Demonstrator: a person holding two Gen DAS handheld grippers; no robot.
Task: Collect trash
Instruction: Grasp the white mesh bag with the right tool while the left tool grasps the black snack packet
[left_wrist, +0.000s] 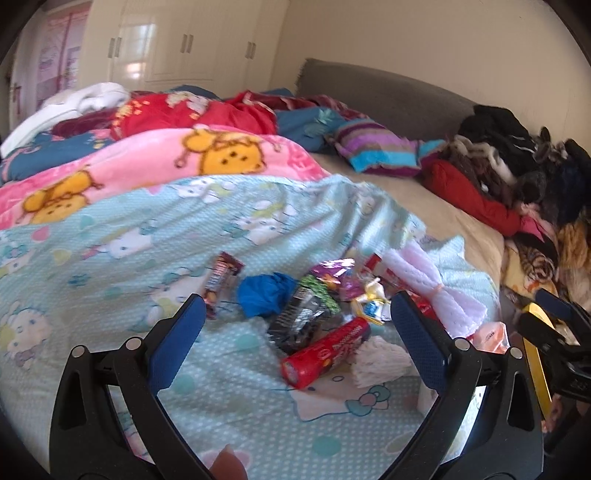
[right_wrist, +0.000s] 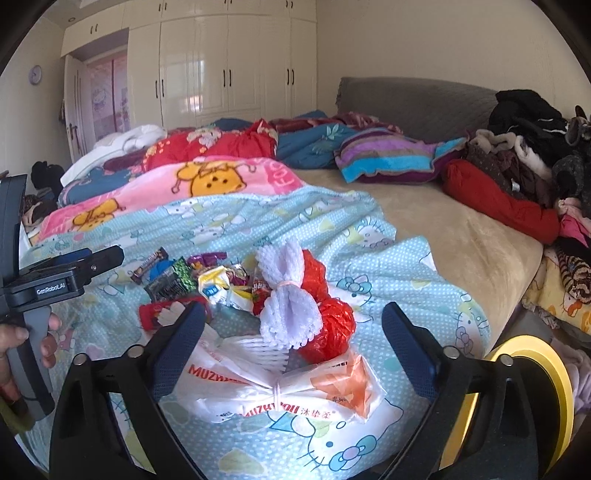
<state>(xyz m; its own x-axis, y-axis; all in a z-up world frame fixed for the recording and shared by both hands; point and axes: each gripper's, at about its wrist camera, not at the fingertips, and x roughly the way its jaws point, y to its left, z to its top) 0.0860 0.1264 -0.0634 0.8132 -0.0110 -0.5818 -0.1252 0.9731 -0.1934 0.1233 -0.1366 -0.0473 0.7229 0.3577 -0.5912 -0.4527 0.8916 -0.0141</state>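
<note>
A heap of trash lies on the light-blue cartoon-print quilt. In the left wrist view I see a red tube, a black wrapper, a crumpled blue bag, a snack-bar wrapper and white foam netting. My left gripper hangs open just short of the tube, holding nothing. In the right wrist view a white printed plastic bag, tied foam netting and a red plastic bag lie ahead. My right gripper stands open over the white bag, pads apart from it.
Folded blankets and a striped pillow fill the back of the bed. Piled clothes line the right side by the grey headboard. A yellow round rim sits at the bed's right edge. A hand grips the left gripper's handle.
</note>
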